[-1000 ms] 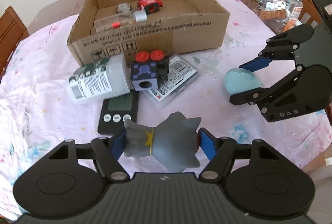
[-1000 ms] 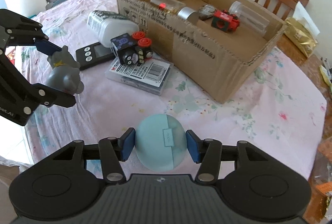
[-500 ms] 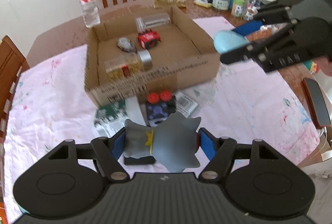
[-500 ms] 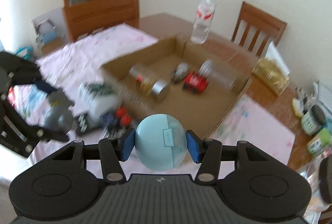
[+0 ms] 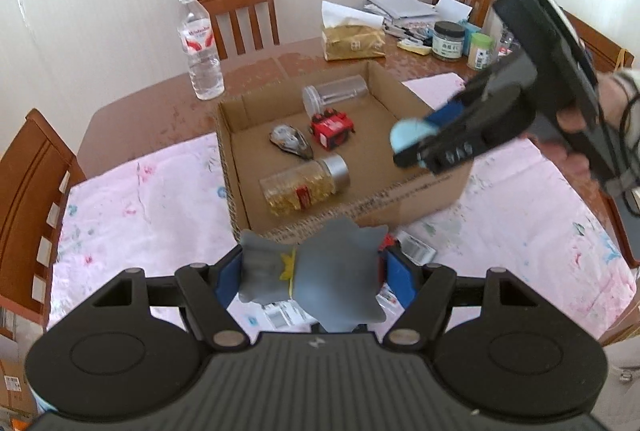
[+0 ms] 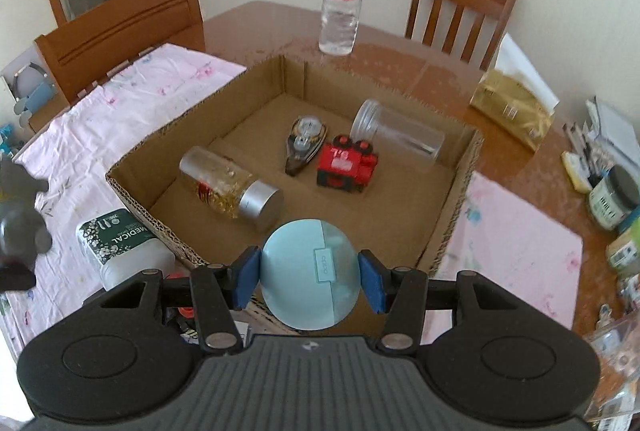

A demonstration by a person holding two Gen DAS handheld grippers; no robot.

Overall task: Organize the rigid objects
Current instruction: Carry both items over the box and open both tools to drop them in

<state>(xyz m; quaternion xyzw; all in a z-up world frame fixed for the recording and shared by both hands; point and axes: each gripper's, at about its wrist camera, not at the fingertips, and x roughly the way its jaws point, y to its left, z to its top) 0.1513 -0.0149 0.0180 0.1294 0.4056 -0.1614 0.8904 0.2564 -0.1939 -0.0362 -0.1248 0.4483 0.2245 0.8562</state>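
In the left wrist view, the left gripper [image 5: 312, 273] had its jaws clamped on one grey rubbery figurine [image 5: 320, 279] with a yellow collar, held above the near wall of the single open cardboard box [image 5: 236, 167]. Four things lay in the box: one clear plastic jar [image 5: 334, 94] on its side, one red blocky toy [image 5: 333, 129], one oval correction-tape dispenser [image 5: 290, 142] and one glass bottle of golden capsules [image 5: 304, 183] with a silver cap. The right gripper [image 5: 416, 141] hung over the box's right wall, jaws closed on a smooth pale-blue round case [image 5: 408, 135]. One water bottle [image 5: 200, 47] stood upright on the bare wooden desk [image 5: 160, 99] beyond the box. In the right wrist view, the round case [image 6: 310, 275] sat squeezed between the blue pads [image 6: 246, 277], above the box's near edge. One white bottle marked MEDICAL [image 6: 124, 251] lay on the floral pink cloth [image 6: 120, 103] just beside the box's left corner.
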